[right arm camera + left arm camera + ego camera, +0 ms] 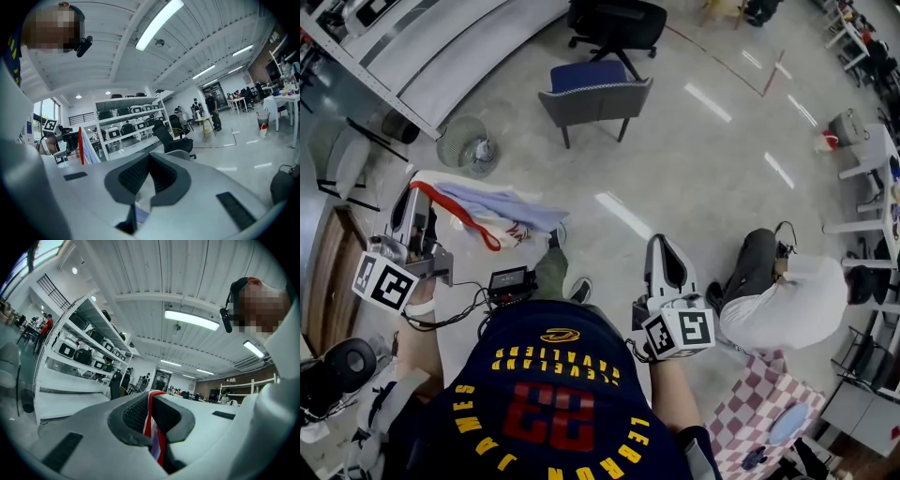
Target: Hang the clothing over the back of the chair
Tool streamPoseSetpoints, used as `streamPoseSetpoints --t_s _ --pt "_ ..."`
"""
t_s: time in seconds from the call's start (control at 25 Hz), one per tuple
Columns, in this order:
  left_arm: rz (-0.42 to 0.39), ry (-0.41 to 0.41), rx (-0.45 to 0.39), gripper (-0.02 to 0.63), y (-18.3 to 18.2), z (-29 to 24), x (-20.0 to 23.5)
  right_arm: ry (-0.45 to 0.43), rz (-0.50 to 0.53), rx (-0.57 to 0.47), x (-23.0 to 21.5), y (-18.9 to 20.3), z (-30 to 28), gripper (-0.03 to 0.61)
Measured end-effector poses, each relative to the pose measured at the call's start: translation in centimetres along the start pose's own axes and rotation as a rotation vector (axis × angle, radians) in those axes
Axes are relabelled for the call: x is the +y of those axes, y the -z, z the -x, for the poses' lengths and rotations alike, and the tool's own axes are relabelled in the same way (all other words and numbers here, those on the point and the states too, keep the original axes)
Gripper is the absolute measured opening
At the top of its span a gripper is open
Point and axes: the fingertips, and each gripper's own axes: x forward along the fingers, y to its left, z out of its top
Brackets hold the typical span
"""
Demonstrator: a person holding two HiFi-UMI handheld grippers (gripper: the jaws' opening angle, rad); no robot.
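A light blue and white garment with red trim [502,211] hangs from my left gripper [414,199], which is shut on it. In the left gripper view the red trim [153,423] is pinched between the dark pads [136,413]. My right gripper [662,247] is at the lower middle, apart from the garment, its fingers together. The right gripper view shows the pads [136,176] meeting at the tip, and the garment [88,149] off to the left. The grey chair with a blue seat [595,94] stands ahead on the floor, its back towards me.
A black office chair [619,23] stands behind the grey chair. A floor fan [467,143] sits left of it, below long white shelving [441,52]. A person [783,305] crouches at the right beside a checkered cloth [759,408]. White tables [872,169] line the right side.
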Motion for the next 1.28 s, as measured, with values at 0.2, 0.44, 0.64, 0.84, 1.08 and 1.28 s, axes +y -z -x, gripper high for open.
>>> streamPoseSetpoints --t_s 0.2,0.44,0.64,0.84,1.08,1.28 --pt "0.021 0.055 0.007 0.009 0.1 -3.8 -1.0 0.041 0.001 -0.008 -2.3 -1.1 -1.3 0.008" --pt "0.035 0.145 0.027 0.009 0.7 -9.3 -1.5 0.082 0.005 -0.006 -4.6 -2.2 -5.1 0.008" --pt "0.063 0.175 0.072 0.009 1.5 -12.1 -0.4 0.088 0.000 0.002 -4.3 -2.9 -8.3 0.008" --pt "0.102 0.223 0.113 0.009 2.2 -17.0 1.7 0.110 0.010 0.012 -4.4 -4.5 -13.1 0.008" --pt "0.126 0.339 0.155 0.009 3.4 -22.7 2.0 0.148 0.034 0.024 -4.8 -5.9 -17.7 0.008" --pt "0.099 0.417 0.189 0.009 4.1 -26.1 0.9 0.206 0.071 0.018 -6.0 -8.1 -20.1 0.008"
